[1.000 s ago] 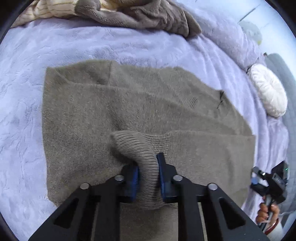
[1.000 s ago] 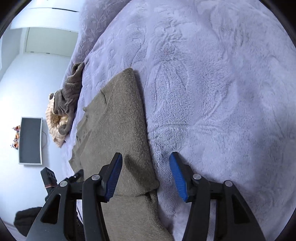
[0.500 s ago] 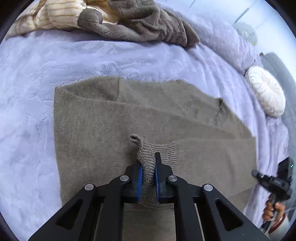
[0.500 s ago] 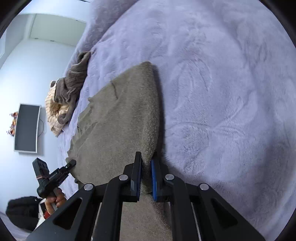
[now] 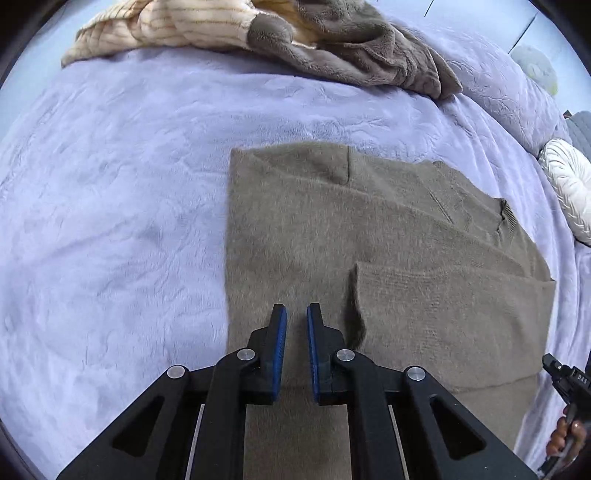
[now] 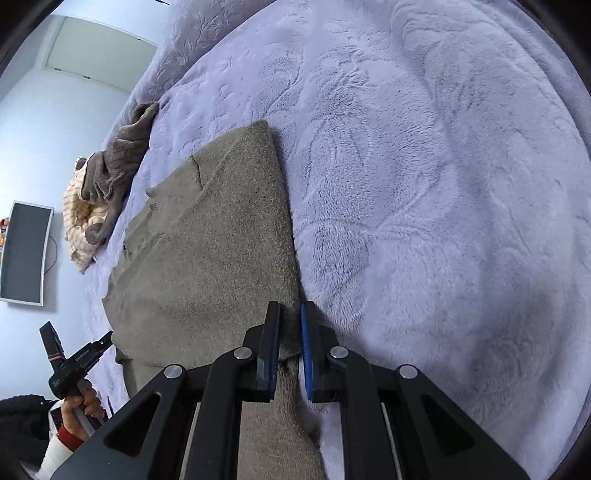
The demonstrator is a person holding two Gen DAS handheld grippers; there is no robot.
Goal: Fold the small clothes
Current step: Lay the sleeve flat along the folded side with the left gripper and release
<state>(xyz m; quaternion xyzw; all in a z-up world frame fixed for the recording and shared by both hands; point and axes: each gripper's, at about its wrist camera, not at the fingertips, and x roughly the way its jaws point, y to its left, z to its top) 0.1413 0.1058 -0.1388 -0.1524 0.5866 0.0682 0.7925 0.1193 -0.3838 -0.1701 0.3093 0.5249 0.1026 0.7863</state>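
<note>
A taupe knit sweater [image 5: 369,236] lies partly folded on the lavender plush bedspread [image 5: 129,184], one sleeve [image 5: 443,306] laid across its body. The left tongs [image 5: 296,314] hover over it, jaws drawn nearly together with nothing between them. The right tongs [image 6: 289,314] are clenched on the sweater's edge, having just been closing. Beyond the sweater a heap of cream-striped and brown fleece clothes [image 5: 277,33] sits well apart; a white round cushion [image 5: 569,195] lies at the bed's far side.
</note>
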